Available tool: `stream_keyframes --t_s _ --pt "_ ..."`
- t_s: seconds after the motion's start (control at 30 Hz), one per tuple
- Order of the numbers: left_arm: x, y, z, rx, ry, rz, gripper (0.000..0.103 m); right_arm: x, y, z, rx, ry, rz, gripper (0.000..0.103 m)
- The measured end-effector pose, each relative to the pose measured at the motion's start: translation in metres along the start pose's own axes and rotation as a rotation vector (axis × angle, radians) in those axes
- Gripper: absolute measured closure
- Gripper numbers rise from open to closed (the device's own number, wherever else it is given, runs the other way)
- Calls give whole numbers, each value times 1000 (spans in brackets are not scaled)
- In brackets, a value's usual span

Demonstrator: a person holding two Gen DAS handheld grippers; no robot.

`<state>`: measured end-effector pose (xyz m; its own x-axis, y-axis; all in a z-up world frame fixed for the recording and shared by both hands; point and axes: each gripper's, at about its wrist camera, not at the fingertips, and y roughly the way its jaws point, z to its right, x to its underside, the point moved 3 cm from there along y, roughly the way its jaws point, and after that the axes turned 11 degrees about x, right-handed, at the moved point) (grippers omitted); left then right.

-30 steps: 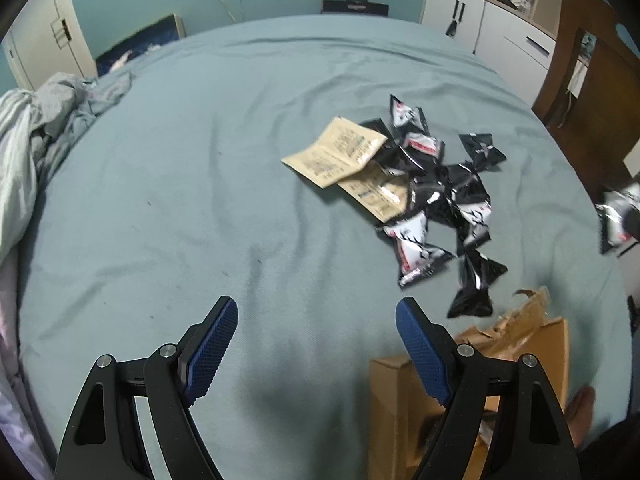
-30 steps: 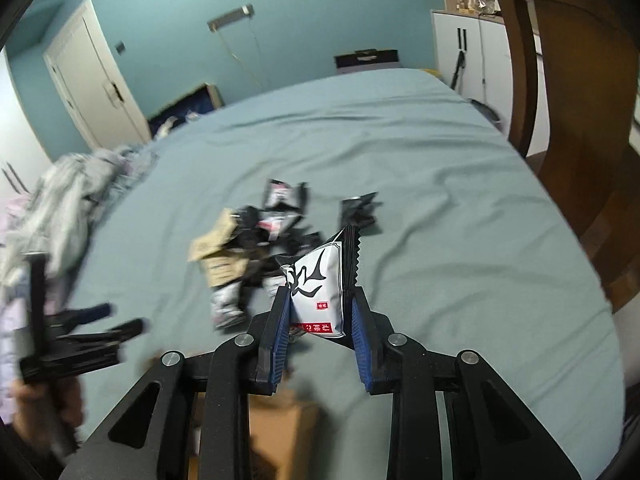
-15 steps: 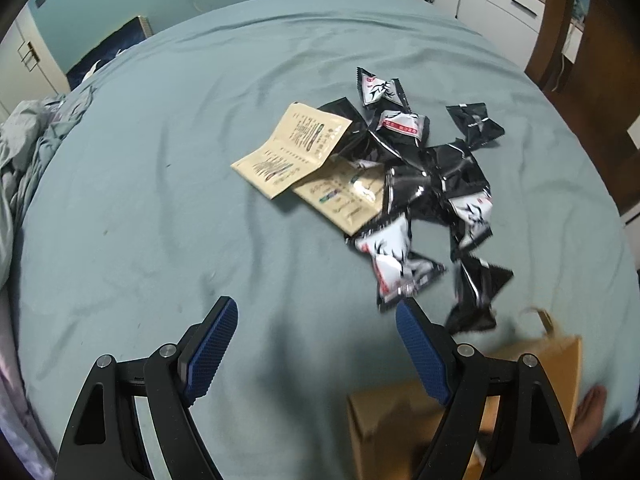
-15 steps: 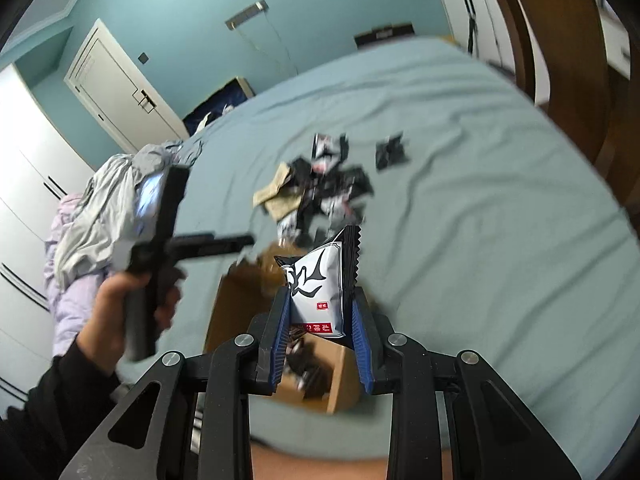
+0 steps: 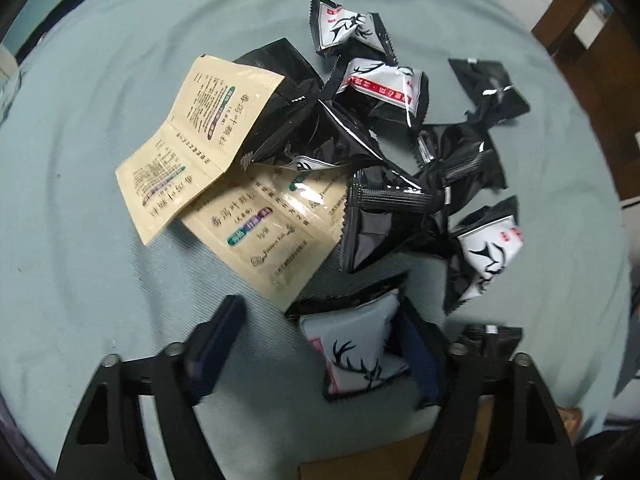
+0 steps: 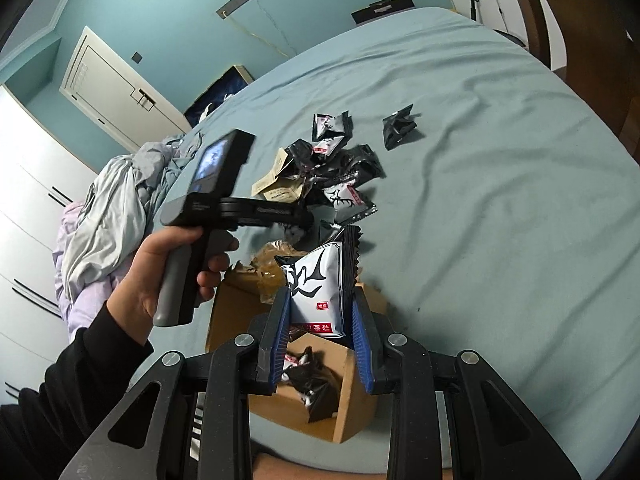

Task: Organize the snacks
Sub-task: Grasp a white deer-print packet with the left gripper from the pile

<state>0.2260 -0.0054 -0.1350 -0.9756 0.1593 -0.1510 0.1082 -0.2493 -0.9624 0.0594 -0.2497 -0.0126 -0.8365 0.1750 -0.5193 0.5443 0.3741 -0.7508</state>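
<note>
The deer-print snack packet (image 5: 356, 354) is straddled by the closing left gripper (image 5: 316, 354), untouched; the right gripper (image 6: 320, 320) is clamped on another packet (image 6: 316, 288).

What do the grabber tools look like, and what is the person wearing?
Each gripper, left and right, has black triangular frames with cut-out holes, silver bolts and ribbed blue pads. The left one has a grey pistol handle and a small screen. The sleeve is black.

This is a bedroom in a home. There is a big bed (image 6: 500, 168) with a blue-green sheet, a heap of clothes (image 6: 108, 216), a white door (image 6: 116, 92) and blue-green walls (image 6: 168, 4).
</note>
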Motion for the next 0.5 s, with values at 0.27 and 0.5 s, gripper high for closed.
stream_keyframes --t_s 0.27,0.5 --pt "8 -25 8 41 -21 59 54 2 9 -18 47 -30 2 76" --pt "49 -104 2 -69 -23 311 55 4 0 -14 80 -7 47 76"
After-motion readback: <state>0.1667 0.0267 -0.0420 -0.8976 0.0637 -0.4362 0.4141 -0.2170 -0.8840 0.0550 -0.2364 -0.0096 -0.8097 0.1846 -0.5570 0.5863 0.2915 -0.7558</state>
